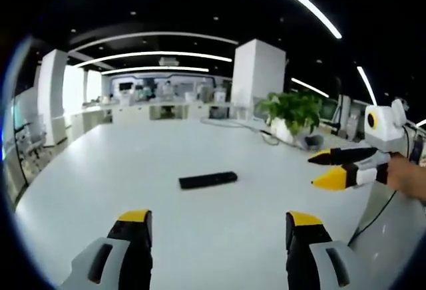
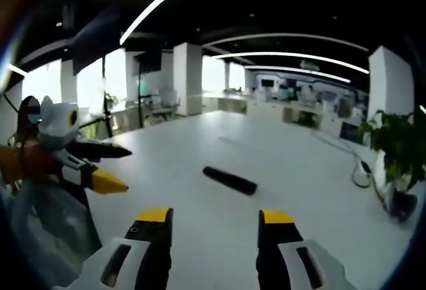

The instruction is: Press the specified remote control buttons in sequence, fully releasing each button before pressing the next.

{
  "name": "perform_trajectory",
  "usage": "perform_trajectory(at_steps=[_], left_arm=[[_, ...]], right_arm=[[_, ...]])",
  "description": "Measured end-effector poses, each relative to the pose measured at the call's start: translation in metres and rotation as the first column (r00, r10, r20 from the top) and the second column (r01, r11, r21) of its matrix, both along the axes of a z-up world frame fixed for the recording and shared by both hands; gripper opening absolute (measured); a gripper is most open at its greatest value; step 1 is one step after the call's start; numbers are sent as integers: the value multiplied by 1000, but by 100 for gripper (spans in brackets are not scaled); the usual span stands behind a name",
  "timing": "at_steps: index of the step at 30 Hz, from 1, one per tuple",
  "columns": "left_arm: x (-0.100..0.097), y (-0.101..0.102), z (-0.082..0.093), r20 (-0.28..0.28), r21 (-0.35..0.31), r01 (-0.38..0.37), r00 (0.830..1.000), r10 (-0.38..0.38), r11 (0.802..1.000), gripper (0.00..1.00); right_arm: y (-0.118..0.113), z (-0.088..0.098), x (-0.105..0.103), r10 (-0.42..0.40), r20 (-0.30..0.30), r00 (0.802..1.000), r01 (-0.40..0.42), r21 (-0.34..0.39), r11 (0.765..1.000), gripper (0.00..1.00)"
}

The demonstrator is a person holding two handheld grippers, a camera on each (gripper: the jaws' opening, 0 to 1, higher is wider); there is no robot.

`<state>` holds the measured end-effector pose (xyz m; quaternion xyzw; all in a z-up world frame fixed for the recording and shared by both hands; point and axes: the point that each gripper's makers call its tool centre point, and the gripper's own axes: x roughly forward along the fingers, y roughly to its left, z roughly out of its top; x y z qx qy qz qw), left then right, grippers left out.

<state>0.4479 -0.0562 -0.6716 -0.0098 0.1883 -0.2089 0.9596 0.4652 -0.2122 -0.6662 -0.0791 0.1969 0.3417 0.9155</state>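
A black remote control (image 1: 208, 180) lies flat on the big white table (image 1: 133, 170), out in front of both grippers. My left gripper (image 1: 219, 218) is open, with its yellow-tipped jaws wide apart and short of the remote. From the right edge of the left gripper view, my right gripper (image 1: 313, 171) comes in, held by a hand and hovering to the right of the remote. The right gripper view has the remote (image 2: 229, 180) lying ahead of my right gripper (image 2: 215, 216), which is open with nothing in it. My left gripper (image 2: 126, 169) hovers at the left there, above the table (image 2: 293, 170).
A potted green plant (image 1: 291, 112) stands at the table's far right, with a cable (image 1: 266, 136) trailing beside it. A white pillar (image 1: 258, 74) and rows of desks stand beyond the table. The plant (image 2: 393, 145) and a cable (image 2: 361, 173) are also at the right of the right gripper view.
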Motion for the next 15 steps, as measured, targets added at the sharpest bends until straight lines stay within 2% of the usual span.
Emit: perform_trajectory(at_steps=[3, 6, 15], left_arm=[[0, -1, -2, -8, 0, 8, 1000, -8, 1000, 85], [0, -2, -2, -10, 0, 9, 1000, -9, 1000, 85], [0, 1, -2, -13, -9, -4, 1000, 4, 1000, 85]], right_arm=[[2, 1, 1, 3, 9, 1000, -3, 1, 1000, 48], [3, -2, 0, 7, 17, 1000, -6, -33, 999, 48], [0, -1, 1, -6, 7, 1000, 6, -15, 1000, 48]])
